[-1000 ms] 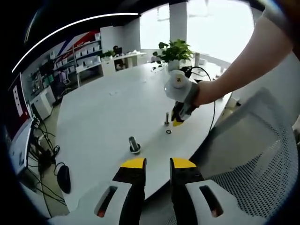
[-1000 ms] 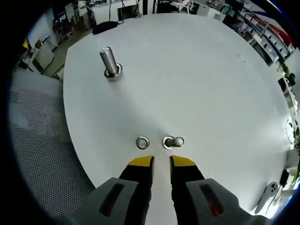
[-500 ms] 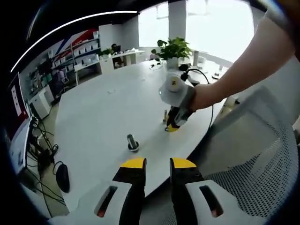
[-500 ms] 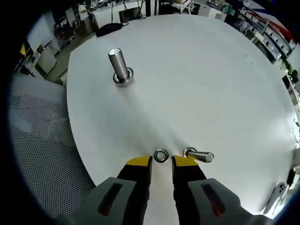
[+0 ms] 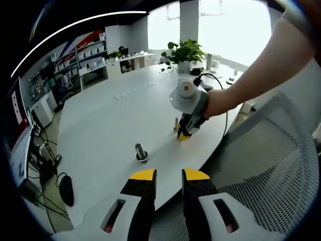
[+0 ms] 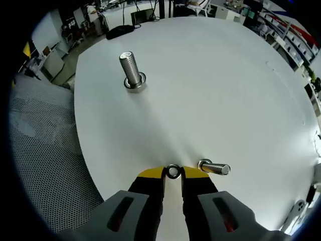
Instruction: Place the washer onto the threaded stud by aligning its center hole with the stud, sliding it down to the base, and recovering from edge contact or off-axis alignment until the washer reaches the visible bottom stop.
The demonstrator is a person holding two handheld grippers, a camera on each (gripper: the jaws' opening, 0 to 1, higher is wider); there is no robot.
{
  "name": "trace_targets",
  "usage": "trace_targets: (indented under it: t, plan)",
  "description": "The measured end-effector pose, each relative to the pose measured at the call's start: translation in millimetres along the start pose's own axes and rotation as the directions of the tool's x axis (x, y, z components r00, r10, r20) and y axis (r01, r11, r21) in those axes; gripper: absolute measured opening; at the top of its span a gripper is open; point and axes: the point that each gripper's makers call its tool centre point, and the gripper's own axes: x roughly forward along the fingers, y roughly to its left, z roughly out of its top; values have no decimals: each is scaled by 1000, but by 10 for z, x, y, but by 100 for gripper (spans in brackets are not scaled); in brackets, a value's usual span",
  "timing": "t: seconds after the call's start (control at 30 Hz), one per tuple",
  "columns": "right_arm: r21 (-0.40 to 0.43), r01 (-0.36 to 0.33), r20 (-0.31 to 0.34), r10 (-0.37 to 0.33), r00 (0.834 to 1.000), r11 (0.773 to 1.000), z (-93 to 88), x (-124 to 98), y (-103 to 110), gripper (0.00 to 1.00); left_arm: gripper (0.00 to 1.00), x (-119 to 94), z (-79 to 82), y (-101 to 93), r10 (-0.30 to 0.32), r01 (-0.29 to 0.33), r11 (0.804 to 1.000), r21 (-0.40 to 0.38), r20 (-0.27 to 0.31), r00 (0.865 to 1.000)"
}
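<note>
A small steel washer [image 6: 173,171] lies flat on the white table [image 6: 210,90], right between the yellow tips of my right gripper [image 6: 172,173]. The jaws stand a narrow gap apart on either side of it; whether they touch it I cannot tell. Just right of it a thin threaded stud [image 6: 215,167] rises from its base. A thicker bolt [image 6: 131,69] stands further off, also upright. In the left gripper view the right gripper [image 5: 186,131], held by a hand, is down at the table beside the thin stud [image 5: 176,123]. My left gripper [image 5: 169,174] hangs open off the table's edge, holding nothing.
The thick bolt [image 5: 141,152] stands near the table's [image 5: 110,110] near edge. A grey mesh chair [image 5: 281,165] is at the right, and its mesh [image 6: 40,150] lies off the table's left rim. A potted plant [image 5: 186,52] and a cable sit at the far side.
My right gripper has moved forward onto the washer, which was ahead of the tips and now sits between them. Its jaw gap looks unchanged. The left gripper has stayed put.
</note>
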Motion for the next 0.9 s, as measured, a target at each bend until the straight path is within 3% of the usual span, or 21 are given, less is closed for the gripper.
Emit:
trace_targets:
  t: [0.23, 0.6, 0.77, 0.9]
  plan:
    - [10, -30, -7, 30, 1000, 999, -16, -5, -7, 16, 18, -2, 2, 1, 1, -1, 1000, -1, 1, 1000]
    - [-57, -59, -128, 51, 991, 997, -35, -4, 14, 16, 18, -2, 1, 4, 3, -3, 1000, -1, 0, 1000]
    - [-126, -77, -181, 53, 982, 989, -44, 4, 13, 16, 18, 1, 1, 5, 4, -4, 1000, -1, -1, 1000]
    - [-136, -85, -225, 53, 973, 987, -30, 8, 8, 14, 18, 1, 1, 0, 2, -2, 1000, 0, -1, 1000]
